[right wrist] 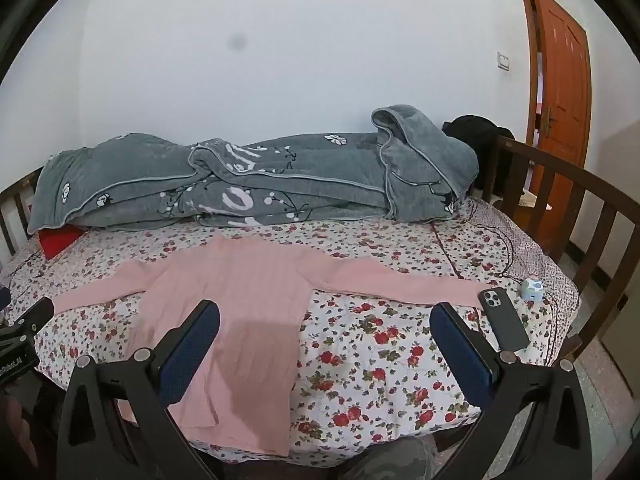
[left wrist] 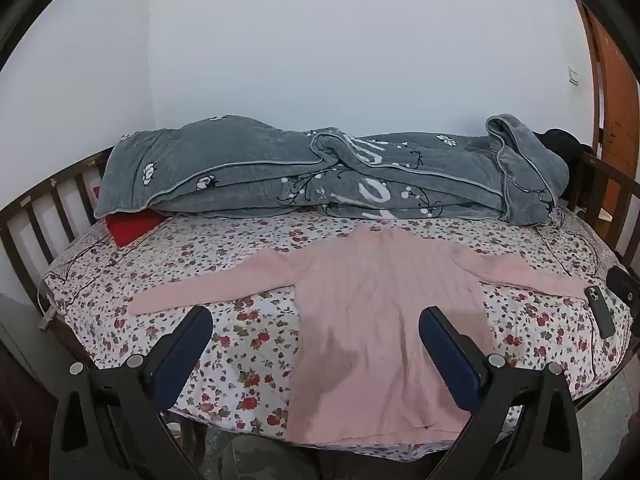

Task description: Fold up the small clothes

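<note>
Firstly, left wrist view:
Left gripper [left wrist: 316, 322]: jaws wide apart, nothing between them; it hovers above the near edge of the bed, clear of the cloth.
Sweater [left wrist: 384, 320]: pink, lying flat and unfolded on the floral sheet [left wrist: 224, 352], sleeves spread to both sides, hem at the near edge; the right finger covers part of the hem.
Bed frame [left wrist: 52, 196]: dark wooden rails round the mattress, holding the sweater, a heaped grey blanket [left wrist: 280, 176] along the far side, and a phone [left wrist: 600, 310] face down just past the right sleeve's cuff.
Red item [left wrist: 132, 226]: mostly hidden under the blanket's left end; what it is cannot be told.
Dark object [left wrist: 624, 286]: cut off at the right edge, beside the phone.

Right wrist view:
Right gripper [right wrist: 324, 320]: jaws wide apart, empty, above the sheet [right wrist: 380, 344] to the right of the sweater [right wrist: 232, 312]; its left finger overlaps the sweater's body.
Phone [right wrist: 506, 318]: near the cuff; contact cannot be told.
Small pale-blue thing [right wrist: 531, 290]: just right of the phone, too small to identify.
Black heap [right wrist: 476, 126]: half hidden behind the blanket [right wrist: 240, 184], by the rail [right wrist: 580, 184].
Door [right wrist: 564, 68]: brown, far right.
Left gripper [right wrist: 24, 328]: only a black part shows, cut off at the left edge.
</note>
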Action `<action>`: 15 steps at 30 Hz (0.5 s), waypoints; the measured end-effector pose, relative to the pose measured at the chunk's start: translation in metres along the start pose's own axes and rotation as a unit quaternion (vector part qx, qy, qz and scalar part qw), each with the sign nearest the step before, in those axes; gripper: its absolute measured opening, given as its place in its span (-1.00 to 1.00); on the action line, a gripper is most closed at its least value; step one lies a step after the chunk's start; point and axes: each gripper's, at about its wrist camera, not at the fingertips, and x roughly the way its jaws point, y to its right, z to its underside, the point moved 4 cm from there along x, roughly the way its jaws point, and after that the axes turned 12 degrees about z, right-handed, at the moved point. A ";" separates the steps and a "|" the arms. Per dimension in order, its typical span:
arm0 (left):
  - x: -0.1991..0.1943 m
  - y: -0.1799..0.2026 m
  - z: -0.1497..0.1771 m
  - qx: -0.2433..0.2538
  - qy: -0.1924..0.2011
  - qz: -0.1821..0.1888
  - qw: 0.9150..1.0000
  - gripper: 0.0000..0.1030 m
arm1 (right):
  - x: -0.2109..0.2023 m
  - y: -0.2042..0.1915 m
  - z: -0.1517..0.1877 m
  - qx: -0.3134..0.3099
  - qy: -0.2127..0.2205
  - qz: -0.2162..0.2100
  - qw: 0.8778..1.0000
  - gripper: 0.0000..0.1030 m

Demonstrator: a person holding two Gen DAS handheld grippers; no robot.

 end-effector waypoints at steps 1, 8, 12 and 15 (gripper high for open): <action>0.000 0.000 0.000 -0.001 -0.002 -0.001 1.000 1.00 | 0.000 -0.001 0.001 -0.001 -0.001 0.001 1.000 0.99; 0.002 -0.014 -0.007 -0.024 -0.014 0.004 1.000 1.00 | -0.003 -0.007 0.004 -0.002 -0.012 0.001 1.000 0.99; 0.001 -0.017 0.000 -0.024 -0.005 0.002 1.000 1.00 | -0.009 -0.015 0.002 -0.015 -0.003 -0.004 1.000 0.99; 0.001 -0.017 0.002 -0.024 -0.004 0.002 1.000 1.00 | -0.010 -0.013 0.004 -0.015 -0.003 -0.007 1.000 0.99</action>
